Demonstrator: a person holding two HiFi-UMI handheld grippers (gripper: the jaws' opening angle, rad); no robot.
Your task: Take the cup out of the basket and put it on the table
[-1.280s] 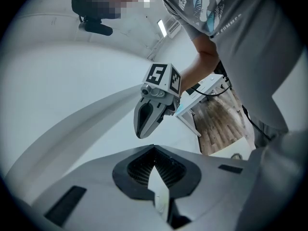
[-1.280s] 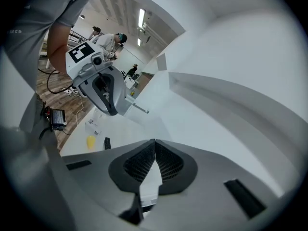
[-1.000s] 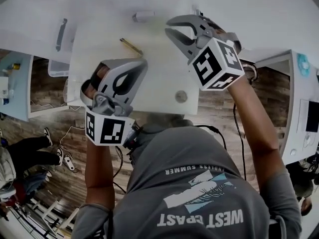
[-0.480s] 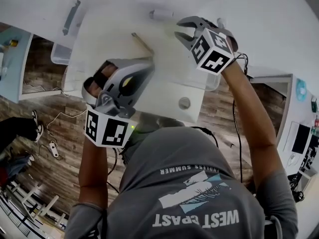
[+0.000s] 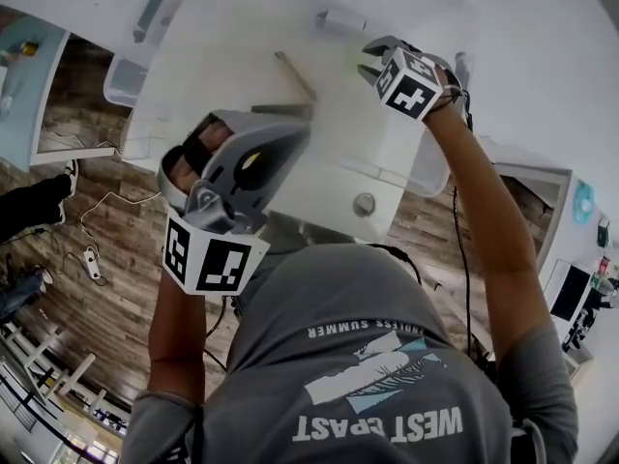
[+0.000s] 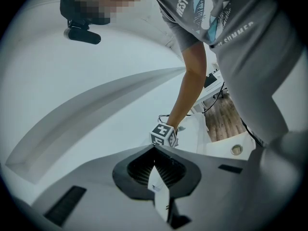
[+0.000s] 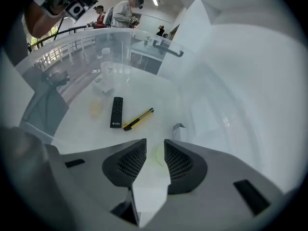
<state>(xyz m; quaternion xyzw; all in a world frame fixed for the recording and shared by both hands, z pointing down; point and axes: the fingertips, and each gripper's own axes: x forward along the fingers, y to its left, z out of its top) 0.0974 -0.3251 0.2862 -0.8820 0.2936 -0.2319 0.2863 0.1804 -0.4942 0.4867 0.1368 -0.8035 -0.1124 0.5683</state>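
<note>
No cup or basket shows clearly in any view. My right gripper (image 5: 370, 58) is stretched over the far part of the white table (image 5: 338, 153). Its jaws are opening and grip nothing (image 7: 155, 146). A faint pale round patch (image 7: 158, 157) shows on the table between them; I cannot tell what it is. A small whitish cylinder (image 5: 338, 20) lies just beyond this gripper. My left gripper (image 5: 302, 129) hovers over the table's near left part, its jaw tips touching and holding nothing (image 6: 154, 148).
A black remote (image 7: 116, 112) and a yellow utility knife (image 7: 138, 119) lie on the table ahead of the right gripper; the knife (image 5: 295, 75) also shows from above. Clear plastic bins (image 5: 118, 80) sit beside the table. A round grommet (image 5: 364, 204) marks its near edge.
My right gripper has reached farther out over the table towards its far side. The left gripper has stayed in about the same place, still shut.
</note>
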